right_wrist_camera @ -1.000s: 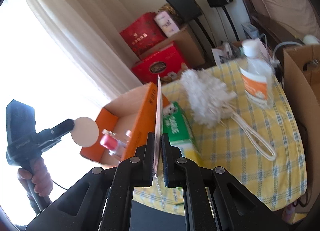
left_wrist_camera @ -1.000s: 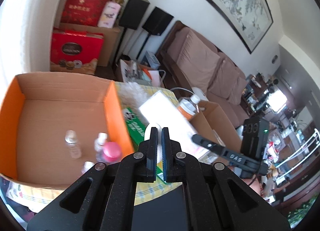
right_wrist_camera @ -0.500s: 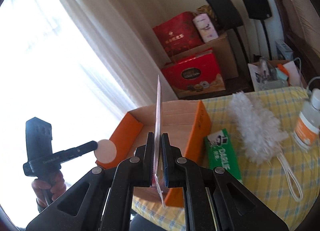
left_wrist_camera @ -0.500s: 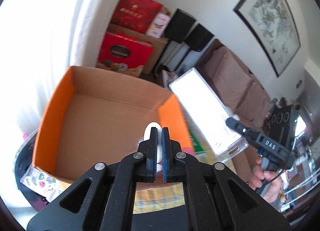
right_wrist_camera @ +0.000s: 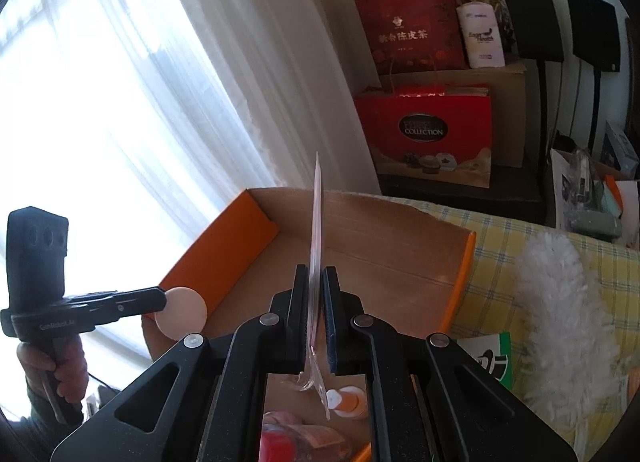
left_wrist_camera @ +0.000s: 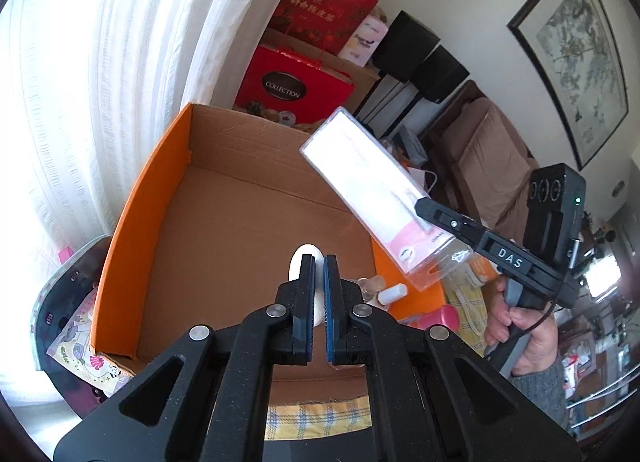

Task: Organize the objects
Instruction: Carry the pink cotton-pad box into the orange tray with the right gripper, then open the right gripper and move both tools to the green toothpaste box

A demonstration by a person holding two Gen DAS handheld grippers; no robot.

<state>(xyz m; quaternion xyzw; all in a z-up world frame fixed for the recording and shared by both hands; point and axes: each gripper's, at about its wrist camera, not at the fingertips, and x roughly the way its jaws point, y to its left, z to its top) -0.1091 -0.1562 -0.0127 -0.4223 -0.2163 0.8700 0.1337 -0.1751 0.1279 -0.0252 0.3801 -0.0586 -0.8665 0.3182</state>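
My left gripper [left_wrist_camera: 319, 262] is shut on a round pale disc [left_wrist_camera: 304, 260], held above the orange cardboard box [left_wrist_camera: 140, 198]. In the right wrist view the left gripper [right_wrist_camera: 160, 302] holds the disc [right_wrist_camera: 181, 313] at the box's near left corner. My right gripper [right_wrist_camera: 319, 274] is shut on a flat clear plastic package [right_wrist_camera: 317, 214], seen edge-on over the box [right_wrist_camera: 240, 238]. In the left wrist view the package [left_wrist_camera: 372, 198] hangs over the box's right side, pinched by the right gripper [left_wrist_camera: 424, 208]. Small bottles [left_wrist_camera: 392, 294] lie in the box's near corner.
A white feather duster [right_wrist_camera: 560, 302] and a green pack [right_wrist_camera: 492, 362] lie on the yellow checked cloth [right_wrist_camera: 500, 234] right of the box. Red gift bags [right_wrist_camera: 428, 130] and black speakers [right_wrist_camera: 528, 18] stand behind. A curtain [left_wrist_camera: 100, 62] hangs left of the box; a sofa [left_wrist_camera: 488, 150] is far right.
Both grippers have moved left and over the orange box, carrying the disc and the clear package with them. The package now hangs above the box's right side.
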